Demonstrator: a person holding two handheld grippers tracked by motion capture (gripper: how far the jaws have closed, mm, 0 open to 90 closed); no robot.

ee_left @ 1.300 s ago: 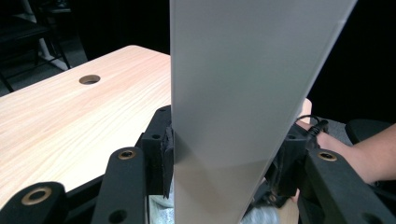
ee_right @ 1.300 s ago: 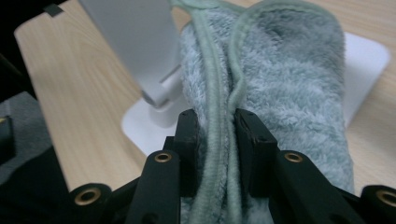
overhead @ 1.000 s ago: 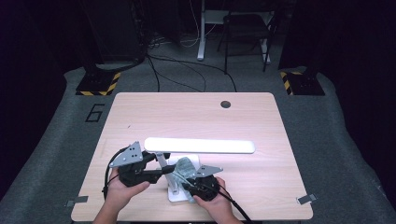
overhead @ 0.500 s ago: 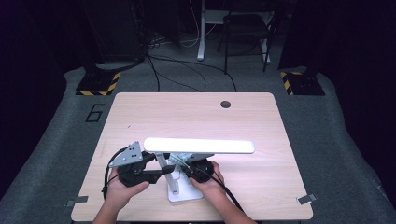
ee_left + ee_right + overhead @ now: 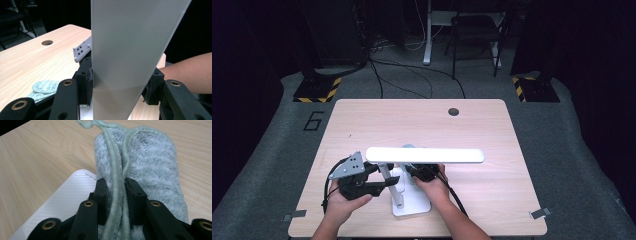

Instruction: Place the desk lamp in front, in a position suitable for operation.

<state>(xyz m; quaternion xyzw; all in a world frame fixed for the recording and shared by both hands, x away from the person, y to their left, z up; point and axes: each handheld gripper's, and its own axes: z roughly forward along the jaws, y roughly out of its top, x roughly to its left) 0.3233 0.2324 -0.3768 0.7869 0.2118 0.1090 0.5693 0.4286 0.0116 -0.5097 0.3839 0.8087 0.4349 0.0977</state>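
Since the earlier frame the right tongs [image 5: 421, 172] have slid from 5 o'clock of the lamp's post to under its head, their jaws just easing slightly. In the high view the lamp [image 5: 424, 155] stands near the bench [image 5: 492, 130] front edge, its long head lying 9-to-3 o'clock; the left tongs [image 5: 379, 181] clamp its post. In the left gripper view the post [image 5: 130, 50] runs upright between pressing pads. In the right gripper view the jaws pinch a folded pale-green cloth [image 5: 150, 162], running toward 12 o'clock.
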